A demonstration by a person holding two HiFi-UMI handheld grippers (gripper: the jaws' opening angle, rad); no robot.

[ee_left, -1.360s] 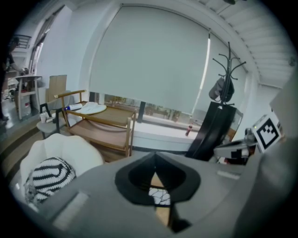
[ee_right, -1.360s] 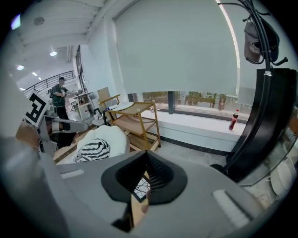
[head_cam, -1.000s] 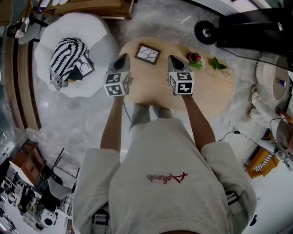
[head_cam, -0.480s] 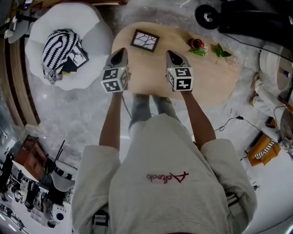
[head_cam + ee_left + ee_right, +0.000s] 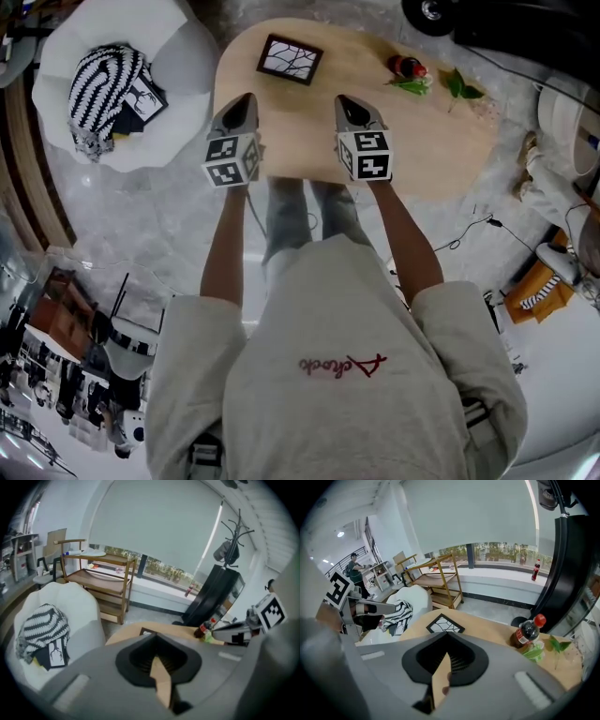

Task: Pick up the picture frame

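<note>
A dark-framed picture frame [image 5: 290,59] with a white cracked-line print lies flat at the far left of the oval wooden table [image 5: 441,159]; the right gripper view shows the frame [image 5: 445,624] beyond the jaws. My left gripper [image 5: 241,101] hangs over the table's near left part, shut with nothing in it, short of the frame. My right gripper [image 5: 350,103] is level with it to the right, also shut and empty. In the left gripper view only a corner of the frame [image 5: 145,631] peeks over the jaws.
A small cola bottle [image 5: 405,67] and green leaves [image 5: 459,84] lie at the table's far right. A white beanbag [image 5: 178,94] with a striped cloth [image 5: 98,98] and a small card sits left of the table. A cable [image 5: 469,234] runs on the marble floor.
Both grippers have come down toward the table side by side, still shut. The table and frame have slid up in the head view as the head tilted.
</note>
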